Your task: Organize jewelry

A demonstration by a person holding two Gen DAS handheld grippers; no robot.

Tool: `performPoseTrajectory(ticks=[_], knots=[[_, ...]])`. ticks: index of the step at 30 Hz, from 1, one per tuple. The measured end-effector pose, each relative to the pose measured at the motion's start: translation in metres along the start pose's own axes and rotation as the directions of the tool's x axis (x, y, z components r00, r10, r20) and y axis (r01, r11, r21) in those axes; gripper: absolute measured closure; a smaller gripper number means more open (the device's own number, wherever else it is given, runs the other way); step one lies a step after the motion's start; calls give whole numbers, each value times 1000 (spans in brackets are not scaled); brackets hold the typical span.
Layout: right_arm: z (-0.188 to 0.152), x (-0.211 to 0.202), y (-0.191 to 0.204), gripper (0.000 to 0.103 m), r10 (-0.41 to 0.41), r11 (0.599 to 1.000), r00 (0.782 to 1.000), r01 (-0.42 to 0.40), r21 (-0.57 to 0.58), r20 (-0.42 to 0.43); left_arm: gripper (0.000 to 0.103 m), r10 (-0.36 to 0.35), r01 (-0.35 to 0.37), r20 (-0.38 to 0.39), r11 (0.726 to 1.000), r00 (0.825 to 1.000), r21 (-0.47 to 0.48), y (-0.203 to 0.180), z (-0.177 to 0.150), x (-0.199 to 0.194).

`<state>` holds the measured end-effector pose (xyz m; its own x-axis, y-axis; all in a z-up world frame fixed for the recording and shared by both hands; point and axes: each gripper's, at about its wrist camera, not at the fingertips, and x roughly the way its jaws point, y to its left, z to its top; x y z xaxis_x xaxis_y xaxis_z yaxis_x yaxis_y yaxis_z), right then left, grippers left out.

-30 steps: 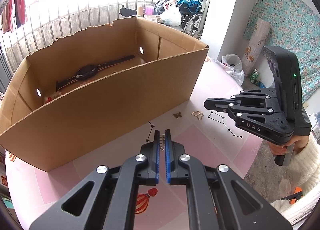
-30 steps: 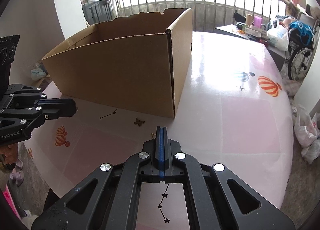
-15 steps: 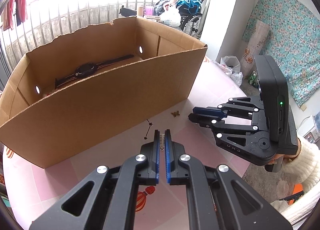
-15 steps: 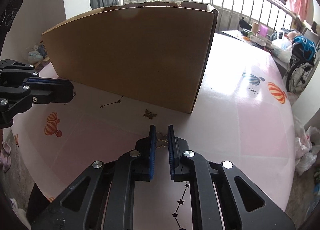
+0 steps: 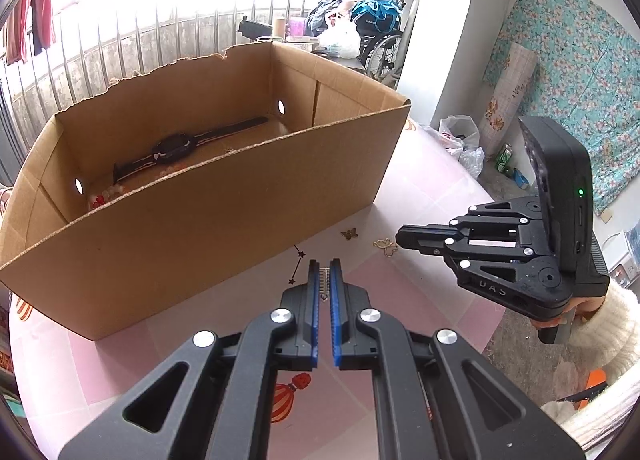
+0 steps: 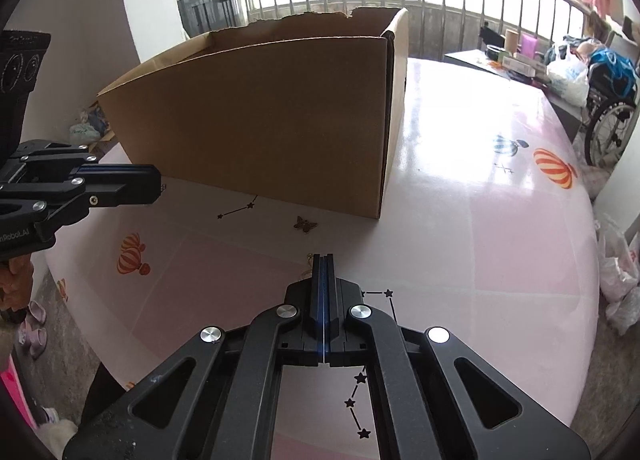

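Half a second ago the right claw (image 6: 323, 260) stood open around the gold butterfly-shaped piece (image 5: 385, 246) near the cardboard box (image 5: 224, 196); now its jaws are together and that piece shows beside its tips, lying on the surface (image 5: 420, 196).

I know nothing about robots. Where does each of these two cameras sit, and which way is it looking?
Left wrist view: sits on the left tool, looking forward and down into the open cardboard box. Its own fingers, pinching a small metal piece, fill the bottom. The right tool and the hand show at right.
Right wrist view: sits on the right tool, facing the box's outer wall across the pink table. The left tool shows at left.
Shared: the box, the brown butterfly charm, and the opposite tool.
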<state>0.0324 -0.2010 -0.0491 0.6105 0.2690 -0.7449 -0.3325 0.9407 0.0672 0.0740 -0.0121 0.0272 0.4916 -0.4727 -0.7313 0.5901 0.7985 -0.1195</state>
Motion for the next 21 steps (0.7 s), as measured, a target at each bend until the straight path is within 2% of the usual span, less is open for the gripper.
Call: performPoseTrajectory(ticks=[2,3,6,12,15,17,19,20,21], knots=[[5,7,11,99,1,995,1000,-2,-103,-7,99,-4,4,-3,1000,1000,-3,1,0,0],[4,8,13,95,3,989,1000,-5,-151,-17,99,-3,3,-4,1000,1000,-3,1,-1,0],[2,13,11,94,51,970,997,-65,-236,-64,99,-1,1,-7,1000,1000,-5,1,-2,0],[14,23,8,94,99,973,991,-115,-199,-91,99,-10,10,-7,1000,1000,-29,2,-4,2],[17,25,11,95,160,965,982,-177,-192,-103,99,-11,10,-8,999,1000,-33,4,-4,2],[19,23,6,94,174,967,980,-187,-174,-92,99,-11,10,-6,999,1000,-34,5,-5,1],[21,22,7,86,145,962,987,-158,-223,-73,99,-13,13,-5,999,1000,-36,6,-5,0],[21,23,8,77,139,956,988,-153,-252,-72,99,-12,12,-4,999,1000,-37,6,-5,0],[21,25,10,73,140,947,986,-159,-278,-86,99,-13,13,-3,999,1000,-40,7,-5,0]])
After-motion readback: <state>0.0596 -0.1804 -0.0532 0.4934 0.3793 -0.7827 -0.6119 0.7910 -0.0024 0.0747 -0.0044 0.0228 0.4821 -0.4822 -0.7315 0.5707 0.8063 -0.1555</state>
